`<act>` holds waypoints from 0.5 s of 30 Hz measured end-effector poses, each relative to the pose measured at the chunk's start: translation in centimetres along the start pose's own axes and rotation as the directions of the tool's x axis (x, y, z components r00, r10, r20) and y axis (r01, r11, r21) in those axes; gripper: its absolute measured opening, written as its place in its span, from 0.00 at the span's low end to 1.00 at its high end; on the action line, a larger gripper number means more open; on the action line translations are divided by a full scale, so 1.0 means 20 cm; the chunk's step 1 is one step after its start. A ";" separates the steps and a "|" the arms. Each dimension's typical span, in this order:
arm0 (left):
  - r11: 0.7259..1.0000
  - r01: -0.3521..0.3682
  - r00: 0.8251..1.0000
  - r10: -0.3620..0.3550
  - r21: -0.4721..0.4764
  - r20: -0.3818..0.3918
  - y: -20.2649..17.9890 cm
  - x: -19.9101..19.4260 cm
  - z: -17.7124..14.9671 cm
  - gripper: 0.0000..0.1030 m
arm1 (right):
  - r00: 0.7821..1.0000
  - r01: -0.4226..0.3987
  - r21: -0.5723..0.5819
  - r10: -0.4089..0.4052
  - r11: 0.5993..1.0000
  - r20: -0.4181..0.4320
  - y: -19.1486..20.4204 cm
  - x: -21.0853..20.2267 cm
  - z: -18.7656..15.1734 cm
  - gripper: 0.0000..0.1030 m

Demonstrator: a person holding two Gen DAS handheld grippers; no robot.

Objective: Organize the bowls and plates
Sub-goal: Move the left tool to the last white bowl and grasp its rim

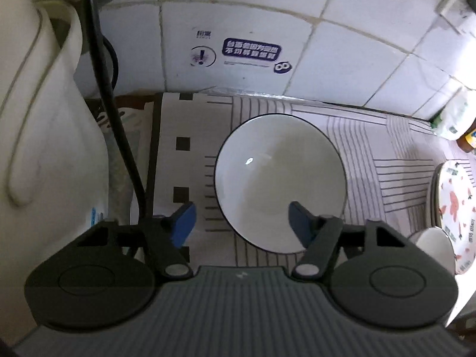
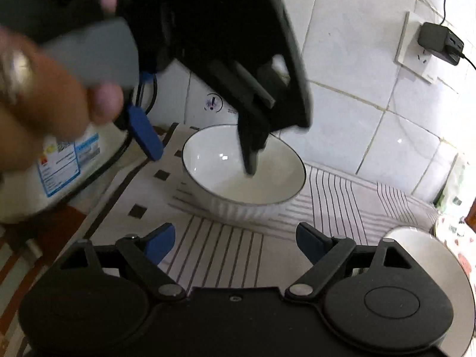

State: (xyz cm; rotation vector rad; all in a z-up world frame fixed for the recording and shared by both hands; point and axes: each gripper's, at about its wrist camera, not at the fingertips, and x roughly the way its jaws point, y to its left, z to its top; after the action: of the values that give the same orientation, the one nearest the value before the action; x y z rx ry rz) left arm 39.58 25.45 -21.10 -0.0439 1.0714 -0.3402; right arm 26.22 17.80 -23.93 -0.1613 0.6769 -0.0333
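Note:
A white ribbed bowl (image 1: 279,184) with a thin dark rim stands on the striped tablecloth (image 1: 372,148) near the tiled wall. My left gripper (image 1: 242,226) straddles its near-left rim: the right pad (image 1: 300,226) hangs inside the bowl and the left pad (image 1: 184,226) outside it, neither touching the wall. The right wrist view shows the same bowl (image 2: 267,184) with the left gripper (image 2: 202,160) reaching down into it, held by a person's hand (image 2: 44,104). My right gripper (image 2: 235,241) hovers open over the cloth in front of the bowl, holding nothing.
A white appliance (image 1: 44,148) with a black cable (image 1: 104,89) stands close on the left. At the right edge sit a patterned plate (image 1: 455,208), a small white dish (image 1: 434,244) and a shiny metal dish (image 2: 431,255). A charger (image 2: 440,41) is plugged into the wall.

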 end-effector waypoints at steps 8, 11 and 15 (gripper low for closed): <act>1.000 0.005 1.000 -0.005 0.000 -0.008 0.04 0.03 0.04 0.23 | 1.000 0.000 0.011 0.000 1.000 0.030 -0.04 0.10 0.01 0.89; 1.000 -0.006 1.000 0.006 -0.008 -0.006 0.06 0.04 0.04 0.19 | 0.999 0.029 -0.017 -0.028 0.999 0.031 -0.03 0.14 0.01 0.90; 0.999 -0.009 1.000 0.009 -0.040 -0.012 0.07 0.10 0.03 0.17 | 0.999 -0.019 0.032 0.018 0.999 0.031 -0.10 0.21 0.00 0.94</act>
State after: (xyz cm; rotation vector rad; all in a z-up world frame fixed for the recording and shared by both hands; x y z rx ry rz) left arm 41.30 26.16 -22.77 -0.0728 1.0896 -0.3113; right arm 29.52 15.58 -26.10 -0.1247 0.6463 -0.0241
